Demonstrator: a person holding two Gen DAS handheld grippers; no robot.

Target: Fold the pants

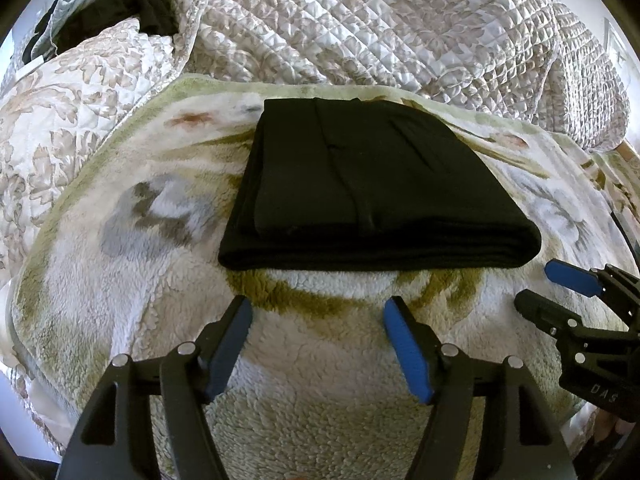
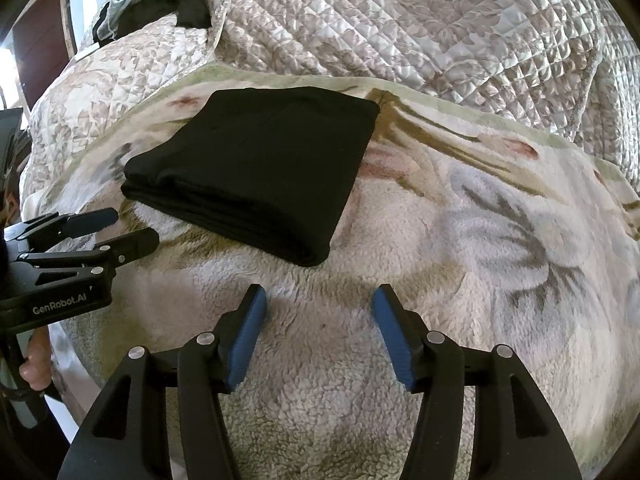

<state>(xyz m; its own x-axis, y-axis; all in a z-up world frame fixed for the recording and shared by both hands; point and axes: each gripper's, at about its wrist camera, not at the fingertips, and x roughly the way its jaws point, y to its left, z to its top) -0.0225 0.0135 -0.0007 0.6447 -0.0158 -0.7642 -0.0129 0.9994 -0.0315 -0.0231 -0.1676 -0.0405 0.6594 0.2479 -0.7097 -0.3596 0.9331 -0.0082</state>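
Observation:
The black pants [image 1: 372, 188] lie folded into a compact rectangle on a fleecy floral blanket [image 1: 120, 280]. They also show in the right wrist view [image 2: 260, 176], up and to the left. My left gripper [image 1: 318, 306] is open and empty, just short of the pants' near folded edge. My right gripper [image 2: 320, 294] is open and empty over the blanket, to the right of the pants' near corner. The right gripper also shows at the right edge of the left wrist view [image 1: 536, 284]. The left gripper shows at the left edge of the right wrist view [image 2: 134, 224].
A quilted floral bedspread [image 1: 400, 28] covers the bed behind the blanket. Dark clothing and a pale cloth [image 1: 116, 8] lie heaped at the far left on a pillow. A hand [image 2: 36, 364] holds the left gripper's handle.

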